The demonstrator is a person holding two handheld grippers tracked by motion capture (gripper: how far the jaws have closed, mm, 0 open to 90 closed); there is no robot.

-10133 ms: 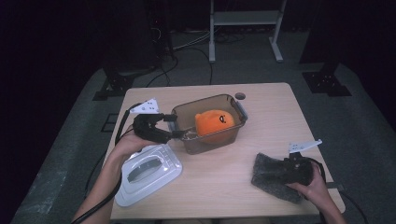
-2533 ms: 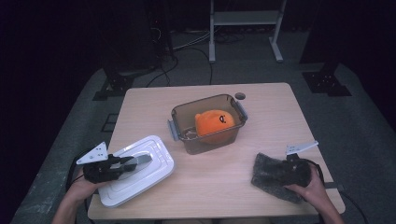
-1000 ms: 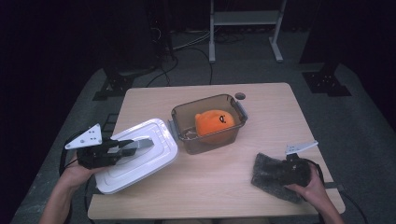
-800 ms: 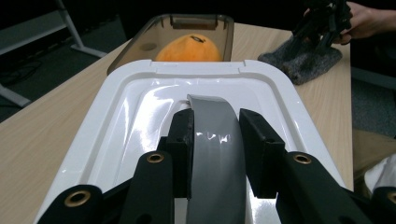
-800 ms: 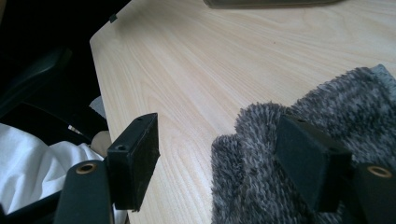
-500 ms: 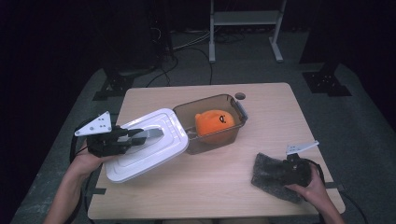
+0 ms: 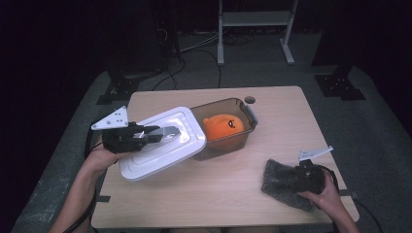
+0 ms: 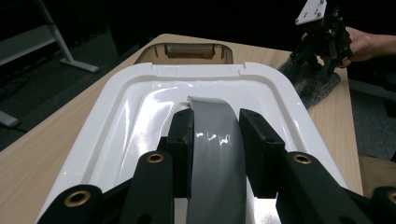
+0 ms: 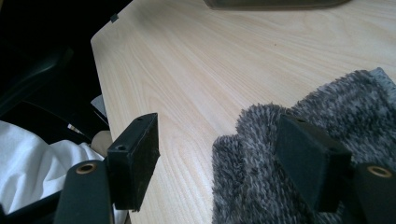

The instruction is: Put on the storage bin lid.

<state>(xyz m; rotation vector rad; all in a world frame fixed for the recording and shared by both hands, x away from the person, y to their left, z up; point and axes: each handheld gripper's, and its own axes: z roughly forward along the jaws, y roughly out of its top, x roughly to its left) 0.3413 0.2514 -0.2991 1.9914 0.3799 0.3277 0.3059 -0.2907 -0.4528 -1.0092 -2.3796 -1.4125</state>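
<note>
My left gripper [image 7: 167, 132] is shut on the grey handle [image 8: 215, 140] of a white lid [image 7: 160, 145], which hangs tilted above the table. The lid's far edge [image 8: 196, 70] overlaps the near rim of a brown see-through container [image 7: 245, 109], seen past the lid in the left gripper view [image 8: 183, 49]. An orange plush toy [image 7: 222, 127] lies inside the container. At the front right, my right gripper [image 7: 303, 177] rests on a grey fuzzy cloth [image 7: 279, 182]. Its jaws stand wide apart [image 9: 219, 140], one over the cloth [image 9: 252, 163], the other over bare wood.
The wooden table [image 7: 214, 194] has a small round hole [image 7: 249, 99] at its back edge. A metal stand [image 7: 252, 19] and cables lie on the dark floor behind. The table's front edge [image 9: 100, 79] runs close to the right gripper.
The left gripper has carried the lid up and to the right, from the table's front left toward the container. The right hand and the cloth have stayed put.
</note>
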